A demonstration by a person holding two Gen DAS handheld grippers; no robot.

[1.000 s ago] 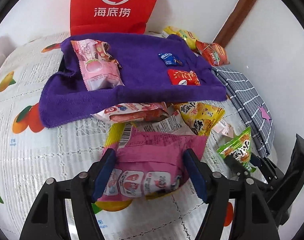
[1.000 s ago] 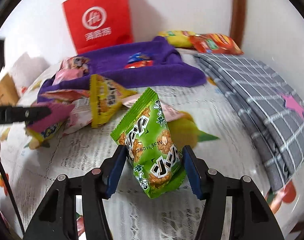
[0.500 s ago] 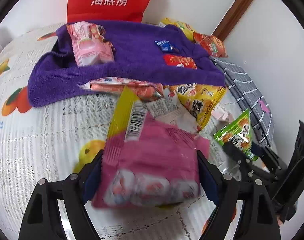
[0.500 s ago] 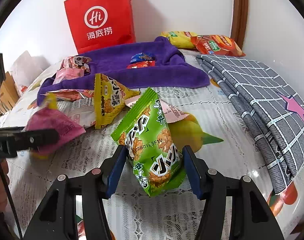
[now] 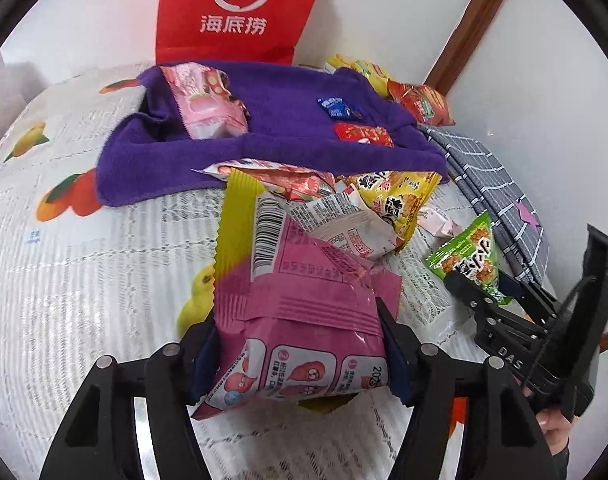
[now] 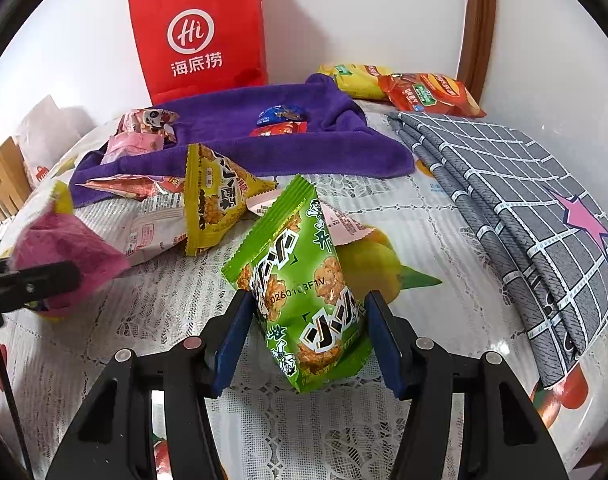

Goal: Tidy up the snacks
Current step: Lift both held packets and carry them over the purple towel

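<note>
My left gripper (image 5: 300,352) is shut on a pink snack bag (image 5: 304,304) with a yellow top edge and holds it above the tablecloth; it also shows at the left of the right wrist view (image 6: 60,256). My right gripper (image 6: 307,340) is shut on a green snack bag (image 6: 304,280), upright between the blue pads; it shows in the left wrist view (image 5: 467,252) too. A purple towel (image 5: 280,112) at the back carries a pink packet (image 5: 204,104), a small blue packet (image 5: 335,106) and a red packet (image 5: 363,134). A yellow snack bag (image 6: 212,204) and a white-backed bag (image 5: 343,228) lie in front of the towel.
A red paper bag (image 6: 200,32) stands against the wall behind the towel. Yellow (image 6: 355,78) and red (image 6: 427,92) chip bags lie at the back right. A folded grey checked cloth (image 6: 523,200) covers the right side. The table has a lace fruit-print cloth (image 6: 184,300).
My left gripper has lifted the pink bag off the pile and pulled it back toward me. The right gripper has held still with the green bag.
</note>
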